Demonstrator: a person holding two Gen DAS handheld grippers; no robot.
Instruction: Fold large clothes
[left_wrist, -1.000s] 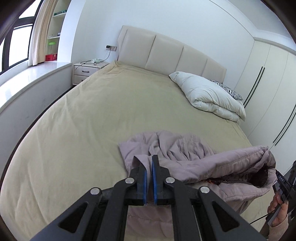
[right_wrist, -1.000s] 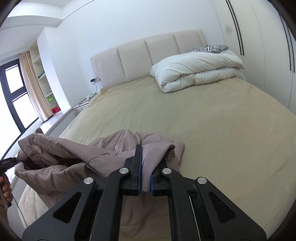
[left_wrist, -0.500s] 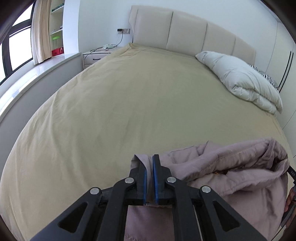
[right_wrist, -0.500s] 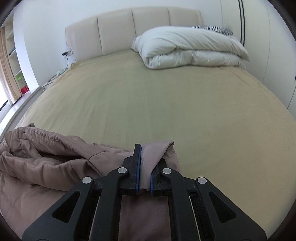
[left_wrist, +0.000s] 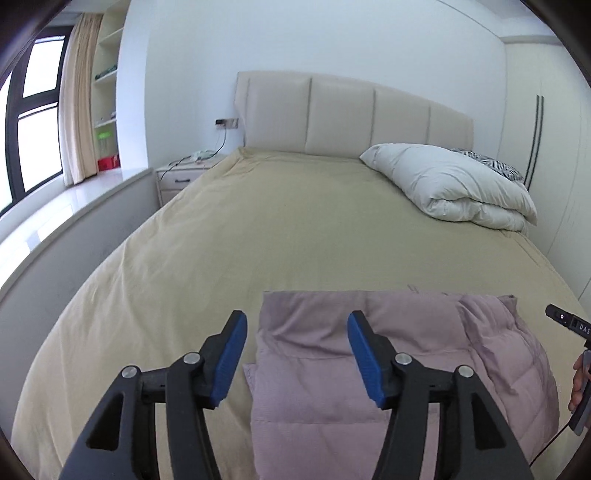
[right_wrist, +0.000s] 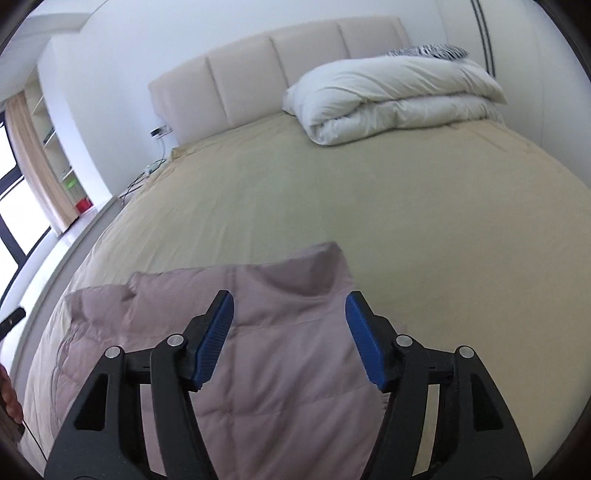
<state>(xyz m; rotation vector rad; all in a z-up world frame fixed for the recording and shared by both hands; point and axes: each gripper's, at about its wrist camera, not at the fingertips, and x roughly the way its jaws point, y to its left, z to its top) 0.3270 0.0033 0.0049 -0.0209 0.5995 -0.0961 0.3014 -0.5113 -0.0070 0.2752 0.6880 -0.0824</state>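
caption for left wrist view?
Open left gripper above a mauve padded jacket lying flat on the bed.

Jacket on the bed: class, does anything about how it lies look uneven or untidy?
Mostly flat, but the jacket has one far corner standing up in a peak, and its other side is bunched and puffy.

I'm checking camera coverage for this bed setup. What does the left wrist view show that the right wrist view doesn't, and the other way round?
Only the left wrist view shows the left gripper, open over the jacket, the nightstand by the bed, and the jacket's left edge.

Only the right wrist view shows the right gripper, open, and the jacket's raised right corner.

Both show the mauve padded jacket lying on the tan bedspread, the folded white duvet and the padded headboard.
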